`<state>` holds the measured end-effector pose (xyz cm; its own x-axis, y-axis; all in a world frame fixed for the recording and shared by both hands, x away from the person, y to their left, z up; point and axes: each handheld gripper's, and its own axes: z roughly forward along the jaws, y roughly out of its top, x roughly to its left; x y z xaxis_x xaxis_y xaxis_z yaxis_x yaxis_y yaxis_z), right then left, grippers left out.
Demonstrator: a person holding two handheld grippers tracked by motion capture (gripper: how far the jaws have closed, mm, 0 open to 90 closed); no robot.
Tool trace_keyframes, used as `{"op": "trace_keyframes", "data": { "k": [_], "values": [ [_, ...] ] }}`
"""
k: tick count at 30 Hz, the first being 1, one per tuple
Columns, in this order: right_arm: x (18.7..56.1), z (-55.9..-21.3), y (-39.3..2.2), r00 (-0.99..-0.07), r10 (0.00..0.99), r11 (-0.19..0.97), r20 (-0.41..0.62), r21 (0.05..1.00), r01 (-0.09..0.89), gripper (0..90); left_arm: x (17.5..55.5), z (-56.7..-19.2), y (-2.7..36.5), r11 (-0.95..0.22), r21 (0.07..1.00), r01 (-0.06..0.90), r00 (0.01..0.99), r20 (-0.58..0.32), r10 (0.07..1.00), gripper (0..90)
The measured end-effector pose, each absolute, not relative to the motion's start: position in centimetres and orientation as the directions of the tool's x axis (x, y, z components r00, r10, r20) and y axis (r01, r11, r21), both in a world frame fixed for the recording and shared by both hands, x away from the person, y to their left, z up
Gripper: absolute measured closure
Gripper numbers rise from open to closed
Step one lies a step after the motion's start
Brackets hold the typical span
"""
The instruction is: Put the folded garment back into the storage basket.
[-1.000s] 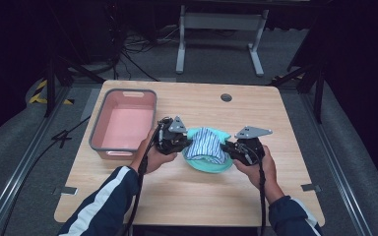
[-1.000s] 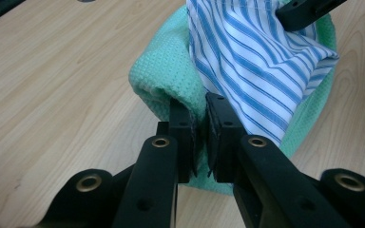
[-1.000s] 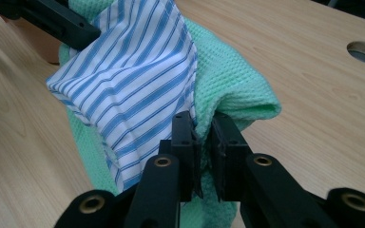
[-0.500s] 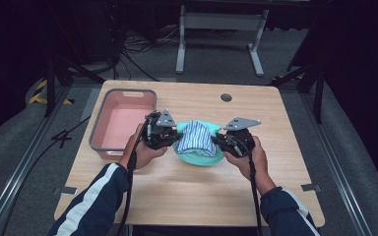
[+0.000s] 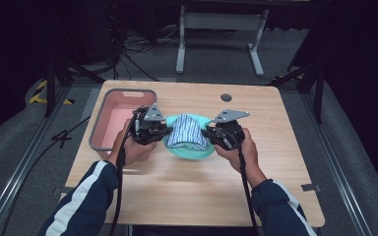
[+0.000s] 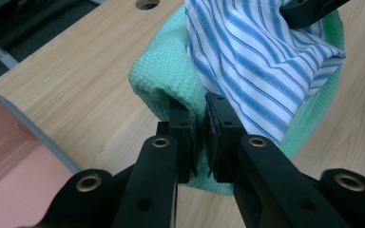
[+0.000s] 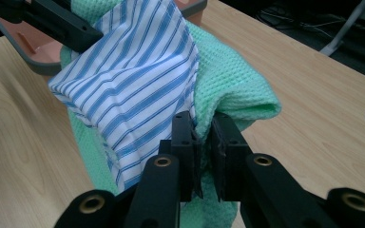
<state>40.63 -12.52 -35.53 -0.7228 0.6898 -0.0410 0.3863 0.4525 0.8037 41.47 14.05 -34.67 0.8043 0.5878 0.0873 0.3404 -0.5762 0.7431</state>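
Mid-carry: left gripper (image 5: 153, 132) and right gripper (image 5: 222, 136) each were clamped on the green waffle towel (image 5: 189, 150), striped cloth (image 5: 187, 132) on top, beside the pink bin (image 5: 98, 128); next move needed matched hands toward it.

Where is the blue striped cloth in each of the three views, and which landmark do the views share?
High view: the striped cloth is at centre, between the two grippers.
Left gripper view: it fills the upper right, above the jaws.
Right gripper view: it lies upper left of centre.
Shared landmark: the green cloth under it, which both grippers pinch.
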Motion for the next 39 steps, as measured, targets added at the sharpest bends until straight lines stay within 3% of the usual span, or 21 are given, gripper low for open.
{"op": "trace_keyframes", "data": {
  "k": [39],
  "values": [
    [43.2,-32.7,-3.5,-0.792,0.609,0.485,-0.046,0.812,0.325,80.9,41.0,-31.6,22.1,-0.540,0.754,0.374,0.714,0.137,0.687,82.1]
  ]
}}
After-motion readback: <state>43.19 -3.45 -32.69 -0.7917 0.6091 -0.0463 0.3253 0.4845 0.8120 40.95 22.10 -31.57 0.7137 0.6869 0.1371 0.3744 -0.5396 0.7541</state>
